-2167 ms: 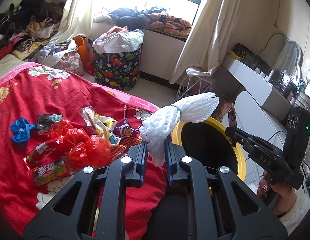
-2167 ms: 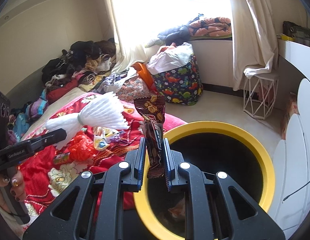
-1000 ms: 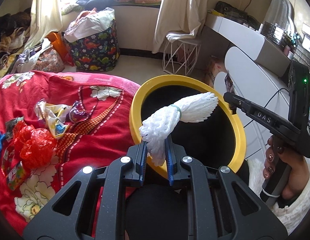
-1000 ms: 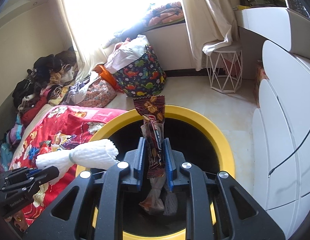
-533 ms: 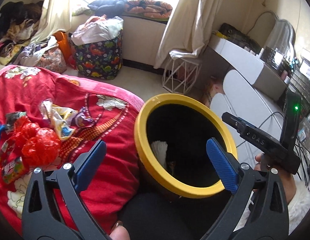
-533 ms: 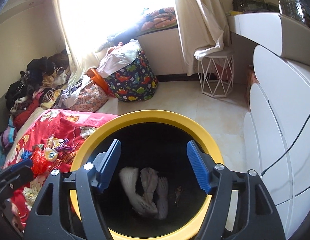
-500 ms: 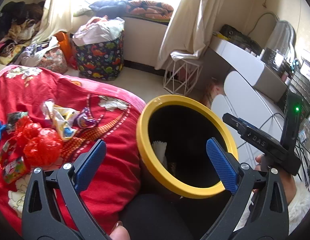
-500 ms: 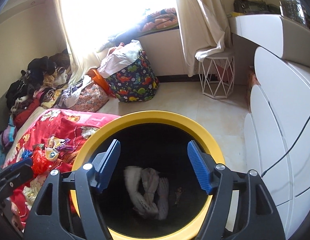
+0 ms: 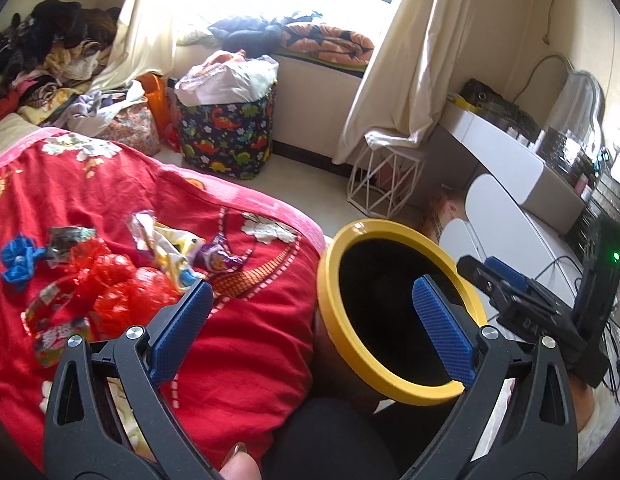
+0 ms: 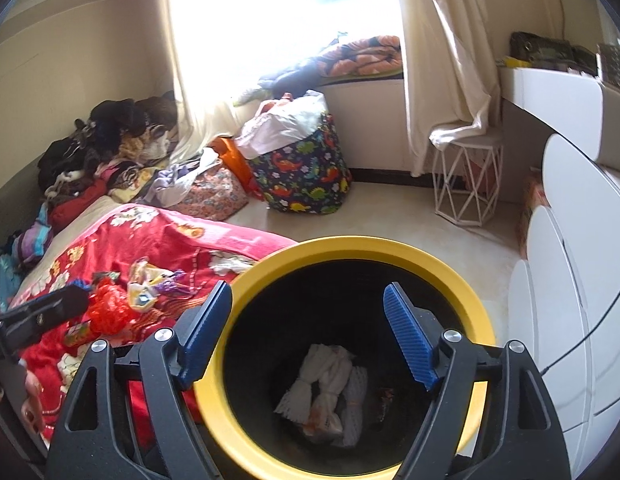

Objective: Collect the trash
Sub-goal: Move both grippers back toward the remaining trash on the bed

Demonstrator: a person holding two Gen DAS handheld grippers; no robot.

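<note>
Trash (image 9: 141, 276) lay heaped on the red quilt (image 9: 237, 344), ahead and left of the left tongs (image 9: 310, 320), which gaped wide and empty. The right tongs (image 10: 307, 334), jaws just opened further with nothing between them, hung over the yellow bin (image 10: 350, 246); white foam nets (image 10: 330, 396) sat at its bottom. To do the next pick well, I judged, each should swing left to the heap, straddle one wrapper, and pinch it without catching the quilt. Beyond stood a dinosaur hamper (image 9: 225, 140).
</note>
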